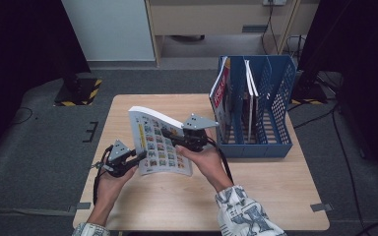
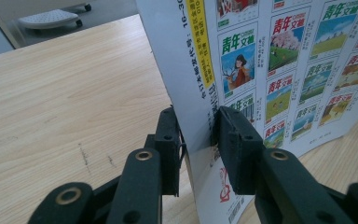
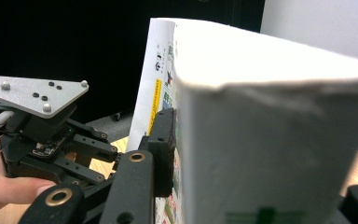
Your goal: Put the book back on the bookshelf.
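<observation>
A magazine [image 1: 160, 145] with rows of small colourful cover pictures is held up off the wooden table [image 1: 256, 191], tilted, between both grippers. My left gripper [image 1: 139, 157] is shut on its lower left edge by the spine. In the left gripper view the two black pads [image 2: 228, 144] press the magazine [image 2: 279, 70] from both sides. My right gripper [image 1: 171, 136] is shut on the magazine's upper right part. In the right gripper view one pad [image 3: 164, 144] lies against the printed cover and the white page edges [image 3: 270, 140] hide the other jaw. The left gripper [image 3: 42, 135] shows there too.
A blue file rack [image 1: 275, 93] with several slots stands at the table's right back. A red-covered magazine [image 1: 220, 93] and another thin one [image 1: 249, 83] stand upright in its left slots. Dark floor surrounds the table, with a cabinet behind.
</observation>
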Motion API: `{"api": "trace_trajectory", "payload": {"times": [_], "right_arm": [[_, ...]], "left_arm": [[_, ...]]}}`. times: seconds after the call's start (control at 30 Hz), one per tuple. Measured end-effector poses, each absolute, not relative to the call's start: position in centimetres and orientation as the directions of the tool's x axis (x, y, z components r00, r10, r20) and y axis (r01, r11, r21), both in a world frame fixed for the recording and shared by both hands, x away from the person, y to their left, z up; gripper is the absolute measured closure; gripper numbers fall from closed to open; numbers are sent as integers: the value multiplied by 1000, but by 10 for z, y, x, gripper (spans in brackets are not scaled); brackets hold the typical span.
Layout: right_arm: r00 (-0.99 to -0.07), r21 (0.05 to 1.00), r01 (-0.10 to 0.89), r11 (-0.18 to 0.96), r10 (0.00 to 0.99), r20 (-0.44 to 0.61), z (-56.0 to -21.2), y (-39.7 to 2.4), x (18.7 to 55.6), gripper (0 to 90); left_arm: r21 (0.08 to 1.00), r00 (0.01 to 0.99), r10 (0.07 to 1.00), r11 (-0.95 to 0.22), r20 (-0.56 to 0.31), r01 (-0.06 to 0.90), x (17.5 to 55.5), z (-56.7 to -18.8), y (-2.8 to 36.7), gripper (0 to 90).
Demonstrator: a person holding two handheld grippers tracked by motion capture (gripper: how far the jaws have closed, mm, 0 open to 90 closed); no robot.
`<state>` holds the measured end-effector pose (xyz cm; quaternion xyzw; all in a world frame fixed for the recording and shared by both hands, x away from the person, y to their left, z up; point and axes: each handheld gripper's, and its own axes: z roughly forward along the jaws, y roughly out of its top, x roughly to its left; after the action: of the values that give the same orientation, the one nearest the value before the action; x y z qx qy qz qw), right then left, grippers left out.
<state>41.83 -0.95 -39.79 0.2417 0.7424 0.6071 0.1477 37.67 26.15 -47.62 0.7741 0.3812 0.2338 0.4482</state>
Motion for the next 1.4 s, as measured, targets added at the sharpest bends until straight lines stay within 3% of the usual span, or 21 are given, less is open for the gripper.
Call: {"api": "trace_trajectory", "payload": {"times": [1.4], "right_arm": [[-847, 978, 170, 123, 526, 81, -403, -6, 419, 731]], "left_arm": [[874, 602, 798, -308, 22, 377, 375, -476, 262, 692]]}}
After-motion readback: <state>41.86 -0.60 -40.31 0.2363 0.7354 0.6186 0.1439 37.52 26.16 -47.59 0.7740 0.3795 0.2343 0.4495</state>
